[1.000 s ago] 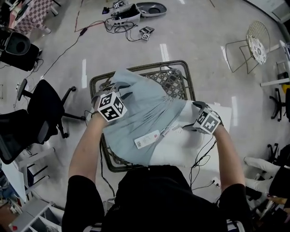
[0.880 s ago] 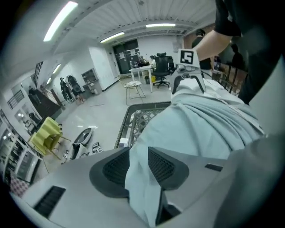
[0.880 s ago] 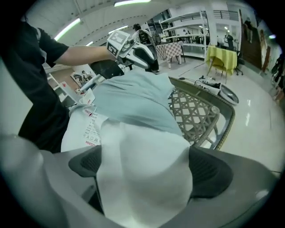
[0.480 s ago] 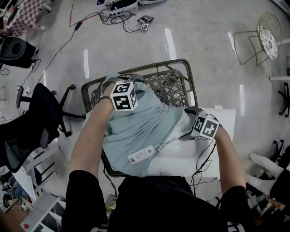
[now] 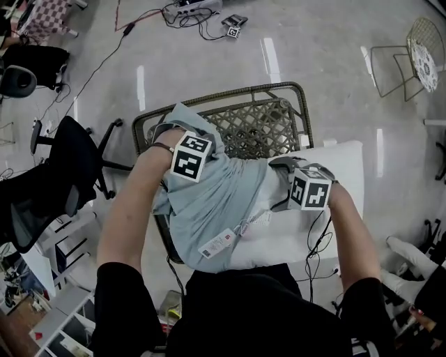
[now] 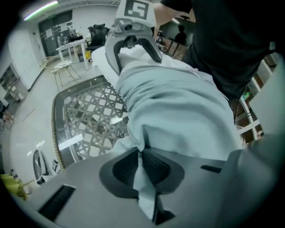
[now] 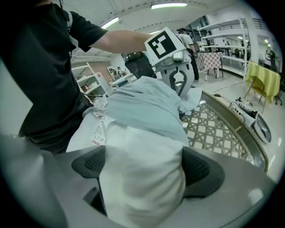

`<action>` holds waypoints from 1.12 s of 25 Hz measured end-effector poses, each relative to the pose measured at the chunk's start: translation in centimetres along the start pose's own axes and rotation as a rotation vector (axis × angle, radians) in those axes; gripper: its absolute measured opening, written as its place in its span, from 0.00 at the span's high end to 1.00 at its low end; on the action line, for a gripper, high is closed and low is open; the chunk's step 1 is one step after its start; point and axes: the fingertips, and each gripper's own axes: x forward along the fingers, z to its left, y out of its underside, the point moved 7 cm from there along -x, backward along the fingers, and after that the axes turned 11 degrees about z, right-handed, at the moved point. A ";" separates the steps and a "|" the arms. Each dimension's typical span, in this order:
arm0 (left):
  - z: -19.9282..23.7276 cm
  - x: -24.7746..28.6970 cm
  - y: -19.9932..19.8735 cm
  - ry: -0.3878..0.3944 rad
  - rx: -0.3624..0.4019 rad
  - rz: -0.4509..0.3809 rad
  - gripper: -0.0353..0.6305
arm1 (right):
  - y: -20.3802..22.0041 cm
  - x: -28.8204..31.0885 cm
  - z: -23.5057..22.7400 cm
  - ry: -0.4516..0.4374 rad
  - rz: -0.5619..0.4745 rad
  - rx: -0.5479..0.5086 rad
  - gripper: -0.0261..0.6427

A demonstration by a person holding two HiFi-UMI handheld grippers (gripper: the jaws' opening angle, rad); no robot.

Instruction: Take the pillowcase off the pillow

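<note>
A white pillow [image 5: 334,181] lies across a woven rattan seat [image 5: 261,125], its left part still inside a light blue-grey pillowcase [image 5: 216,202]. My left gripper [image 5: 208,159] is over the bunched pillowcase. In the left gripper view its jaws [image 6: 142,156] are closing, and the pads pinch a fold of pillowcase [image 6: 178,111] between them. My right gripper [image 5: 282,185] is shut around the bare pillow just past the case's open edge, with white stuffing [image 7: 142,173] filling the gap between its pads. Each gripper shows in the other's view: the right gripper [image 6: 136,62] and the left gripper [image 7: 180,91].
A white care tag [image 5: 217,244] hangs from the pillowcase's near edge. A black office chair [image 5: 70,167] stands to the left. A white wire chair [image 5: 411,56] is at the far right, and cables and devices [image 5: 202,10] lie on the floor beyond the seat.
The left gripper has moved rightward over the pillowcase and closed on a fold of it. The pillowcase is more bunched toward the left. The right gripper keeps its hold on the pillow.
</note>
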 end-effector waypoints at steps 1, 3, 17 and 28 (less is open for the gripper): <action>-0.8 0.7 0.4 0.005 -0.001 0.024 0.93 | -0.3 0.2 0.2 -0.001 0.011 -0.018 0.14; -2.0 1.6 1.1 -0.004 -0.025 0.051 0.94 | -0.9 0.5 0.8 0.000 0.033 -0.043 0.18; -16.3 0.1 15.1 -0.100 -0.280 0.423 0.94 | 0.8 -2.0 1.0 0.206 0.078 0.105 0.61; -34.0 0.2 27.0 -0.039 -0.649 0.478 0.94 | 2.5 -2.1 0.9 0.296 0.142 0.256 0.60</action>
